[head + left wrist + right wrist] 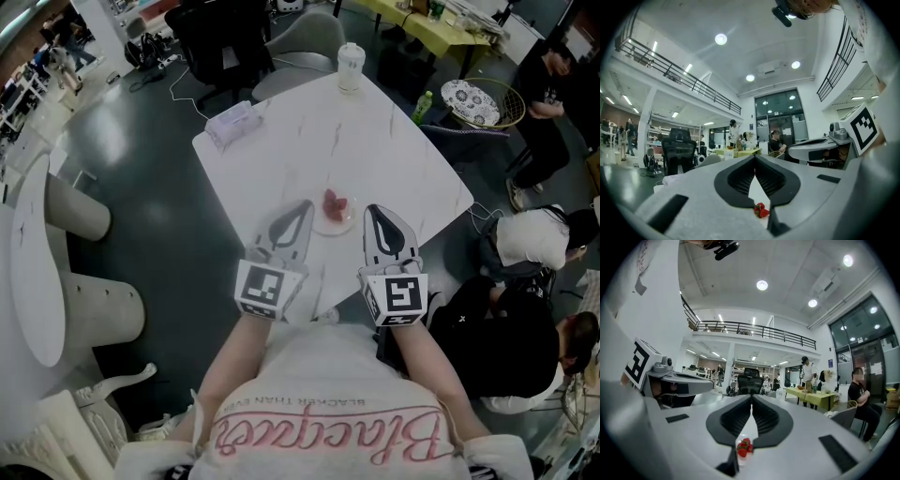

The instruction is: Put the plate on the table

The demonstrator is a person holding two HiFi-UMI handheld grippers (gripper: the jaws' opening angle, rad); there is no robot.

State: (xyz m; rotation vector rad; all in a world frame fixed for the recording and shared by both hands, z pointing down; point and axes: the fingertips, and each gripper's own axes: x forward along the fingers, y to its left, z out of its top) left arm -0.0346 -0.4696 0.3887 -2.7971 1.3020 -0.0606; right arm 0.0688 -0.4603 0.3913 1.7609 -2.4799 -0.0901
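Plate (pixel 325 226) with strawberries (pixel 336 202) on table (pixel 375 141), between left gripper (pixel 304 205) and right gripper (pixel 372 210), both pressed together, empty.

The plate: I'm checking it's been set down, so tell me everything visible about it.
The plate is small, round and pale, lying flat on the white marbled table near the person's edge. Red strawberries sit on it. It lies between the left gripper and right gripper, both shut; neither holds it.

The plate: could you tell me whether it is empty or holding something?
Holding something: a few red strawberries lie on the plate, which sits flat on the table.
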